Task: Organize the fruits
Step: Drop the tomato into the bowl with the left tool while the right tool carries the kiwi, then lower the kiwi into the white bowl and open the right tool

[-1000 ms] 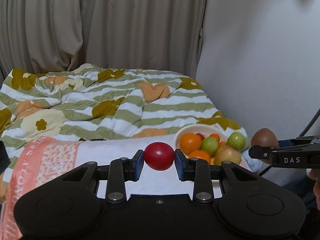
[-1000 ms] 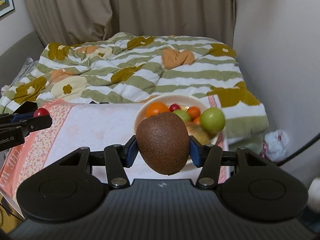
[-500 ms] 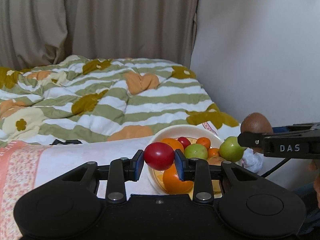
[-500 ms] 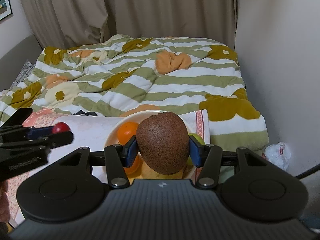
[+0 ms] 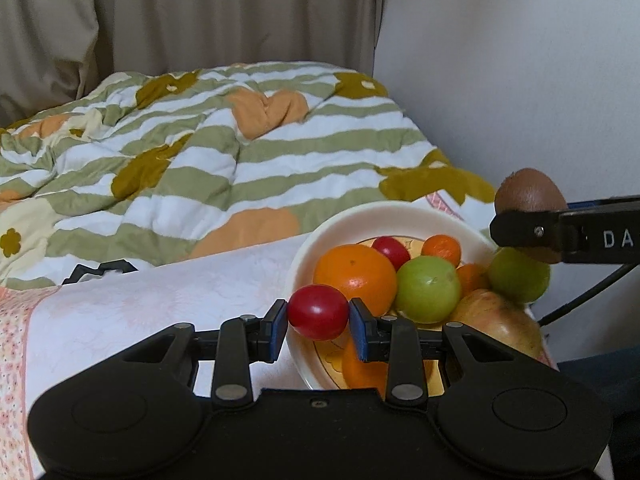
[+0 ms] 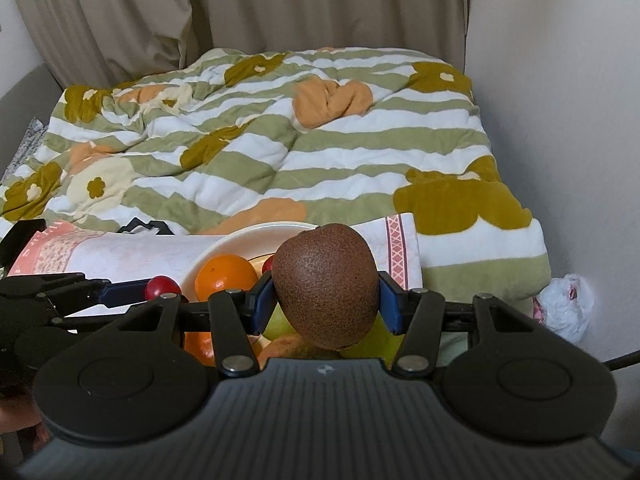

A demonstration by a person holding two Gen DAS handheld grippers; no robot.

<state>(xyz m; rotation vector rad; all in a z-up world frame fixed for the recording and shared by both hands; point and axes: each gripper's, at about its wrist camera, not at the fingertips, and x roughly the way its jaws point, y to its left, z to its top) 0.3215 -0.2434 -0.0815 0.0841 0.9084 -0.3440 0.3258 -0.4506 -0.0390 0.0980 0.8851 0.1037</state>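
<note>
The left gripper [image 5: 318,312] pinches a tomato [image 5: 318,311] above the bowl [image 5: 360,216] rim; the right gripper [image 6: 326,300] clamps a kiwi [image 6: 326,286], hiding most fruit. Its side reads "DA", cut off.

Right gripper [image 6: 326,304] clamps a brown kiwi [image 6: 326,284] above the fruit bowl [image 6: 224,246]

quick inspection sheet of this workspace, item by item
surface: table under a white and pink floral cloth
job's things: bowl holding oranges, green fruits, small red ones; red fruit and brown fruit held over it
clutter: black object at the cloth's far edge
grippers: left gripper shut on red fruit; right gripper shut on brown fruit
cables: black cable under right gripper
surroundings: striped quilt, curtain, white bag
</note>
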